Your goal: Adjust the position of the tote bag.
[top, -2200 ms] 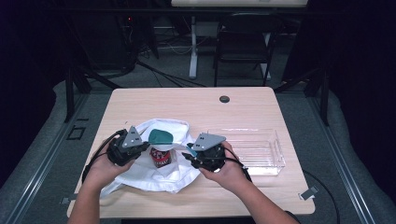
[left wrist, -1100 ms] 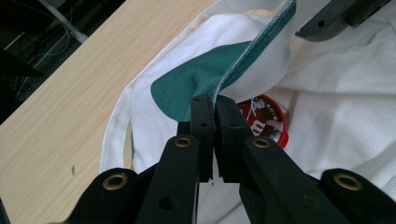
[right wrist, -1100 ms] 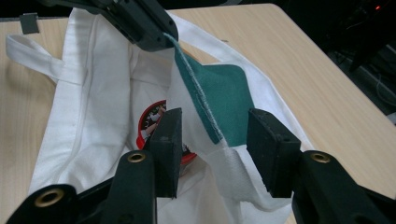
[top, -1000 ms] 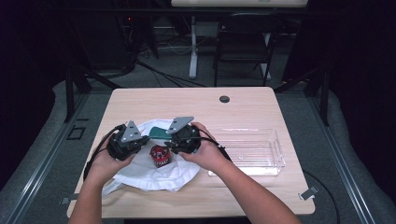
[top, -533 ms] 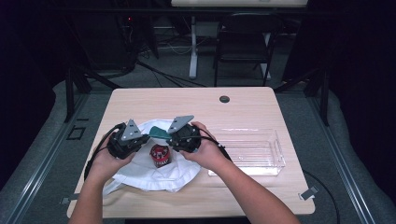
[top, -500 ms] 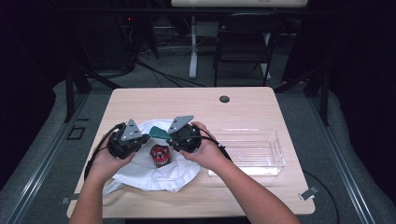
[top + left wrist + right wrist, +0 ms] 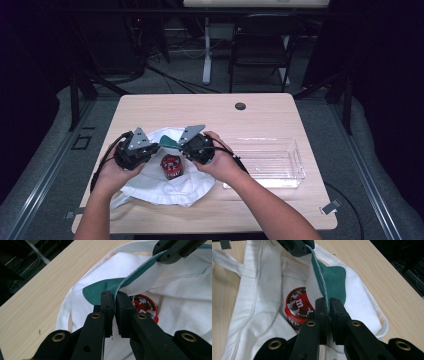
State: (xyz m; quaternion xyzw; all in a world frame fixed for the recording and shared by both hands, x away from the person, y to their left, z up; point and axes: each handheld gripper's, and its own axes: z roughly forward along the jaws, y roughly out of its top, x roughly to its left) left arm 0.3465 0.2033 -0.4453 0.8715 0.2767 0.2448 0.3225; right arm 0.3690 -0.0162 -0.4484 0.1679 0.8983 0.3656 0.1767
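high view: on the wooden table point(image 7: 280, 112) lay a white bag point(image 7: 170, 187), spread flat, with a red tub point(image 7: 171, 166) standing on it between the two hands. left gripper point(image 7: 152, 146) held just left of the tub, right gripper point(image 7: 176, 145) just right of it, both tips meeting at the bag's green edge point(image 7: 168, 141) raised above the tub. clear tray point(image 7: 267, 162) sat to the right of the bag, close to the right forearm. small dark disc point(image 7: 240, 106) lay near the table's far edge, well apart from the rest.

left gripper view: left gripper point(image 7: 114, 305) pinched the green edge point(image 7: 100, 290) between its jaws, nearly closed, only the thin cloth between the pads. edge ran taut up to the right, into the other gripper's jaws point(image 7: 172, 251) at the top. tub's red lid point(image 7: 146, 306) showed just behind the right jaw, partly under the white cloth point(image 7: 185, 297). bare table point(image 7: 40, 295) to the left.

right gripper view: right gripper point(image 7: 328, 307) likewise clamped on the green edge point(image 7: 332, 282), jaws having just been closing, now narrow with the fabric between the pads. edge rose to the other gripper point(image 7: 297, 246) at the top. tub point(image 7: 295, 307) stood upright inside the bag's opening, just left of the jaws, white cloth point(image 7: 249, 297) folded round it. a bag handle point(image 7: 227, 261) lay at the upper left, table point(image 7: 387, 290) to the right.
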